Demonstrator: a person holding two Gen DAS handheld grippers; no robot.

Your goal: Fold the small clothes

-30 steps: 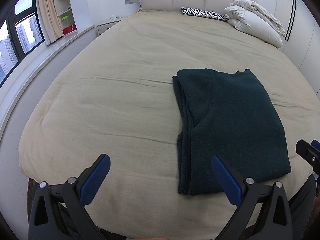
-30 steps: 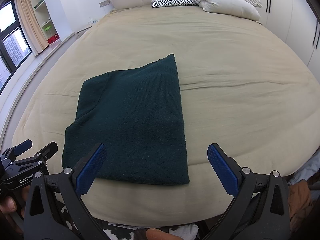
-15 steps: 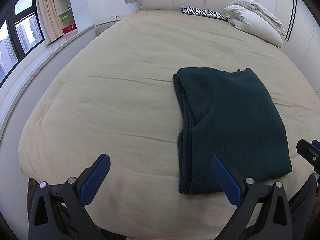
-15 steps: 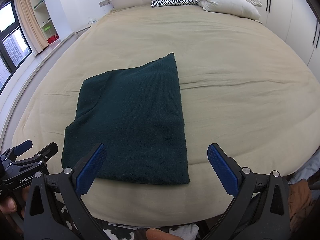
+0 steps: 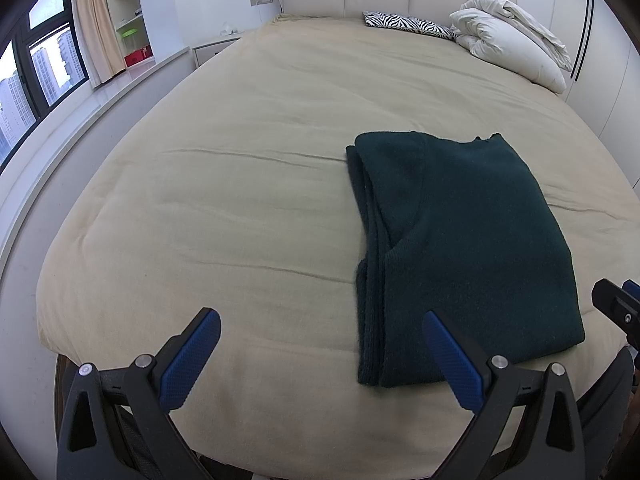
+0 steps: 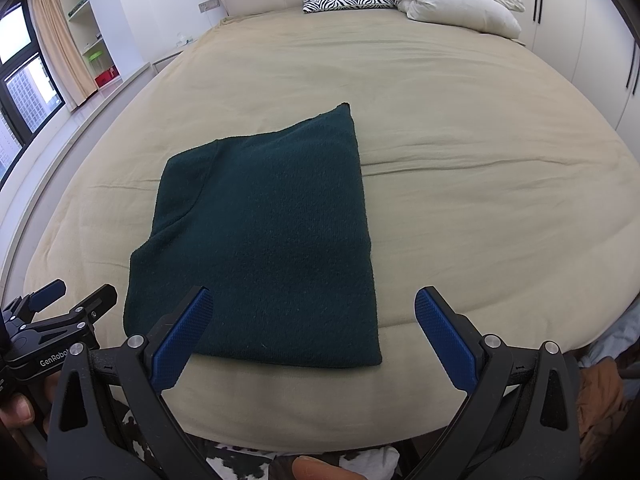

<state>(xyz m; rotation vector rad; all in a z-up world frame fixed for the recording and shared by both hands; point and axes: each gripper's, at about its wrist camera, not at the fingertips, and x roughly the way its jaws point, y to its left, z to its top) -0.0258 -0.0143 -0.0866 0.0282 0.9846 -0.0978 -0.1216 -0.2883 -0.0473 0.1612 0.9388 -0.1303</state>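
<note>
A dark green knit garment [image 5: 460,240] lies folded into a rectangle on the beige bed [image 5: 240,200], near the front edge. It also shows in the right wrist view [image 6: 264,240]. My left gripper [image 5: 320,356] is open and empty, held above the bed's front edge, to the left of the garment's near corner. My right gripper [image 6: 312,336] is open and empty, just in front of the garment's near edge. The left gripper also shows at the lower left of the right wrist view [image 6: 72,300].
White pillows [image 5: 512,36] and a zebra-print cushion [image 5: 408,24] lie at the headboard end. A window ledge and shelves [image 5: 132,40] run along the left. Clothes [image 6: 600,384] lie on the floor at the bed's front right.
</note>
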